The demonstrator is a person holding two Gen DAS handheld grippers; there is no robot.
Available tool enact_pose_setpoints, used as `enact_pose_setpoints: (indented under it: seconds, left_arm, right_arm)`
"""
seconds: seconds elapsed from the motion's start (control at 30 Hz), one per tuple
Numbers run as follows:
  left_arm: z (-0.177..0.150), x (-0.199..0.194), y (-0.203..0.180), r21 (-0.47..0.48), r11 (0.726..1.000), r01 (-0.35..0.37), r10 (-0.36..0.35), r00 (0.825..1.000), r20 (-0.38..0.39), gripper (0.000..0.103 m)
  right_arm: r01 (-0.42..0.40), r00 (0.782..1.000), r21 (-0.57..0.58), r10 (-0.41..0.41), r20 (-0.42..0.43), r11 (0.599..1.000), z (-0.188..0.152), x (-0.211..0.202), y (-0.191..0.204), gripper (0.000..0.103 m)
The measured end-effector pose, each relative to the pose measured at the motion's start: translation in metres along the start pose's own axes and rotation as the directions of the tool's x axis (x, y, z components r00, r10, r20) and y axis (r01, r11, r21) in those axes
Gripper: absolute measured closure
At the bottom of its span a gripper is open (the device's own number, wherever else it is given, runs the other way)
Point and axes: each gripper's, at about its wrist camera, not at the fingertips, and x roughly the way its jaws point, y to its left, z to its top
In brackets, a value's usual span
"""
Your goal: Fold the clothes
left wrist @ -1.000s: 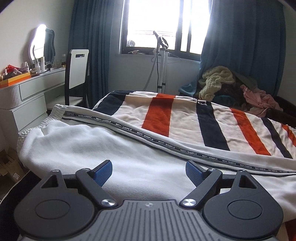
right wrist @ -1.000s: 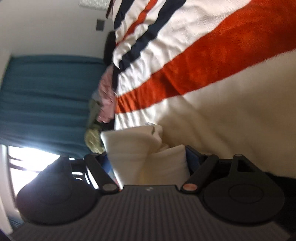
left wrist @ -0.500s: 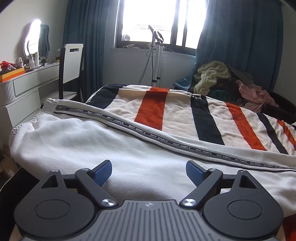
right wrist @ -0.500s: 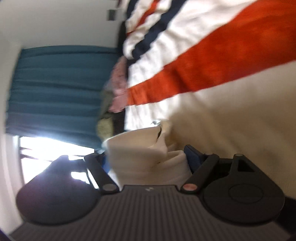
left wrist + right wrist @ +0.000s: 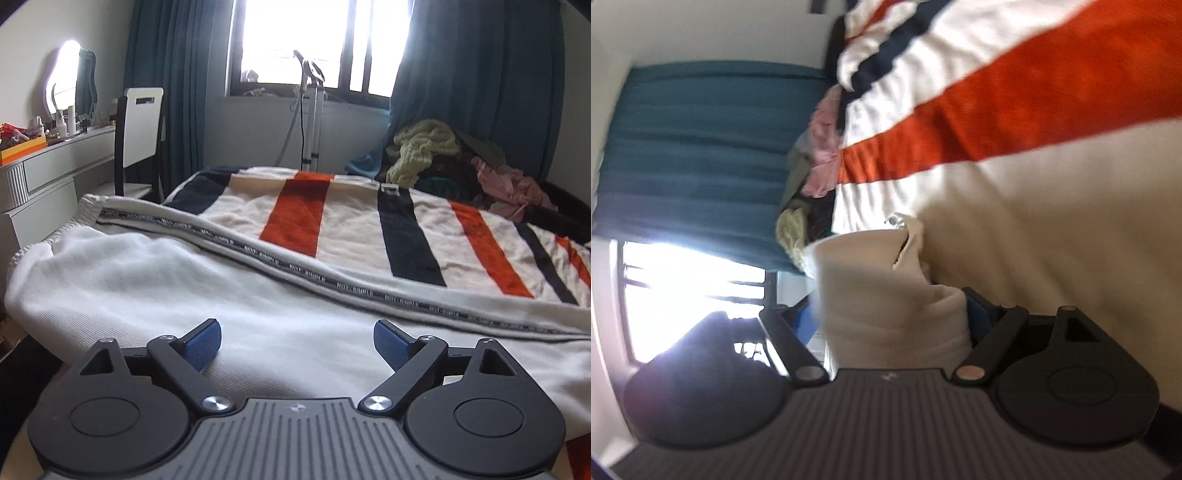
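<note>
White trousers with a black lettered side stripe lie spread across the near part of the striped blanket on the bed. My left gripper is open and empty, just above the white cloth. My right gripper is rolled sideways and shut on a bunched fold of the white trousers, holding it above the striped blanket.
A pile of unfolded clothes sits at the bed's far right, also in the right wrist view. A white chair and a dresser stand left of the bed. A garment steamer stands by the window.
The left gripper has shifted slightly over the white cloth and stays open. The right gripper, still shut on the cloth, has moved along the blanket, with motion blur.
</note>
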Motion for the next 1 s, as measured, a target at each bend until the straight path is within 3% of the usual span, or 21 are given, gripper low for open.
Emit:
enact_pose_setpoints:
  seconds: [0.1,0.13,0.17,0.3,0.47,0.57,0.67,0.83,0.93,1.0]
  left_arm:
    - [-0.006,0.014,-0.012,0.106,0.991,-0.078,0.084,0.995,-0.053,0.012]
    - [-0.01,0.019,-0.014,0.132,0.987,-0.089,0.098,0.993,-0.069,0.012]
    - [-0.013,0.022,-0.014,0.143,0.986,-0.089,0.101,0.991,-0.082,0.012]
    - [-0.016,0.034,-0.012,0.148,0.986,-0.077,0.098,0.985,-0.141,0.01]
    - [-0.021,0.039,-0.008,0.168,0.984,-0.067,0.095,0.982,-0.163,0.009]
    - [-0.018,0.035,-0.004,0.145,0.988,-0.051,0.074,0.984,-0.164,0.009]
    - [-0.014,0.033,0.0,0.125,0.991,-0.04,0.06,0.985,-0.161,0.009]
    - [-0.009,0.025,0.0,0.139,0.989,-0.058,0.076,0.988,-0.131,0.009]
    - [-0.003,0.012,0.002,0.157,0.983,-0.094,0.108,0.991,-0.077,0.009]
    - [0.004,-0.002,0.007,0.156,0.978,-0.136,0.14,0.99,-0.014,0.009]
  right_arm:
    - [0.132,0.991,-0.034,-0.133,-0.035,0.991,-0.002,0.008,-0.002,0.025]
    - [0.189,0.98,-0.037,-0.19,-0.052,0.981,-0.002,0.011,-0.006,0.029]
    - [0.229,0.971,-0.051,-0.232,-0.053,0.972,-0.002,0.013,-0.008,0.042]
    - [0.302,0.951,-0.166,-0.31,-0.021,0.939,-0.004,0.015,0.008,0.053]
    - [0.367,0.928,-0.374,-0.364,0.081,0.852,-0.015,0.016,0.041,0.068]
    - [0.346,0.938,-0.512,-0.3,0.172,0.786,-0.032,0.01,0.066,0.072]
    - [0.281,0.957,-0.649,-0.156,0.244,0.707,-0.062,-0.001,0.104,0.077]
    - [0.197,0.961,-0.875,0.091,0.262,0.442,-0.15,-0.028,0.163,0.08]
    - [0.117,0.962,-0.948,0.205,0.183,0.297,-0.215,-0.041,0.175,0.08]
    - [0.041,0.963,-0.973,0.249,0.099,0.229,-0.256,-0.041,0.176,0.081]
